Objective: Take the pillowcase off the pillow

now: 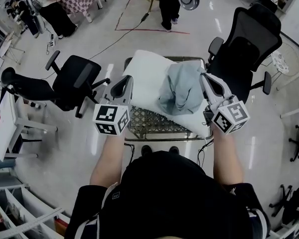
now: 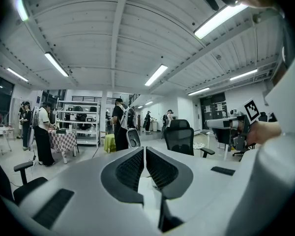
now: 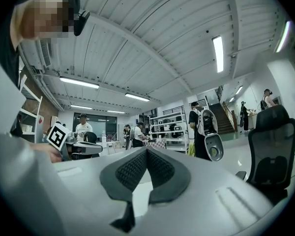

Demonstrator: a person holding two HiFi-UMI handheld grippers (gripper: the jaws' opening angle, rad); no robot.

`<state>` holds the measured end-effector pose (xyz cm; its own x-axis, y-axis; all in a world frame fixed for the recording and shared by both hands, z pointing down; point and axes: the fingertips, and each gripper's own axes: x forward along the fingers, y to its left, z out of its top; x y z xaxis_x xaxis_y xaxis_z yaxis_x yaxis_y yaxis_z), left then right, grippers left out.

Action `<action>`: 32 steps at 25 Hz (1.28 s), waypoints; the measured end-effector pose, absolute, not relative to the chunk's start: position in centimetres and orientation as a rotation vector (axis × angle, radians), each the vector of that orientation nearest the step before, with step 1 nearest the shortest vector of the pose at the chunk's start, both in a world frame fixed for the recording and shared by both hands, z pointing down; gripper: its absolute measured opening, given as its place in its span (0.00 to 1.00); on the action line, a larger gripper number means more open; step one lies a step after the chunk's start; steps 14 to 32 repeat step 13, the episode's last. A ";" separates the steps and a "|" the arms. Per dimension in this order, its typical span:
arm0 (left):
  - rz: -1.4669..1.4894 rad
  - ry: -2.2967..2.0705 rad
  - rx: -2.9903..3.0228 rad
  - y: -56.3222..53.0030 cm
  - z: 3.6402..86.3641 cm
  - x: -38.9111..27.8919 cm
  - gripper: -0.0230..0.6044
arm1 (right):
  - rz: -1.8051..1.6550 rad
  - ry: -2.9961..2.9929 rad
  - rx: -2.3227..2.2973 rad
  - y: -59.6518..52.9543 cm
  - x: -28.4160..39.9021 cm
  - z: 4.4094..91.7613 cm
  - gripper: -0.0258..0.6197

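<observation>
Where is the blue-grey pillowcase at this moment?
In the head view, the pillowcase lies bunched on the right part of the white pillow, which rests on the mesh cart. It is right next to the right gripper.

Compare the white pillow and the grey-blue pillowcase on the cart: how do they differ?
Colour: the pillow is white, the pillowcase grey-blue. Pose: the pillow lies spread flat across the wire cart, the pillowcase sits bunched in a heap on top of it. Extent: the pillow covers far more than the pillowcase. Both are soft cloth things.
</observation>
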<state>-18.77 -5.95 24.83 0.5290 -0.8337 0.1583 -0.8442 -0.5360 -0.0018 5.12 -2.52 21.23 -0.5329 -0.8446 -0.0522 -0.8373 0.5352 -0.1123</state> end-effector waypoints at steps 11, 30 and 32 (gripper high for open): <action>0.224 -1.474 2.676 -5.3 25.1 -18.8 0.07 | -0.126 2.666 -1.455 -2.0 5.1 21.6 0.05; 0.225 -1.472 2.674 -5.3 25.2 -18.7 0.07 | -0.128 2.669 -1.453 -1.9 5.1 21.8 0.05; 0.225 -1.472 2.674 -5.3 25.2 -18.7 0.07 | -0.128 2.669 -1.453 -1.9 5.1 21.8 0.05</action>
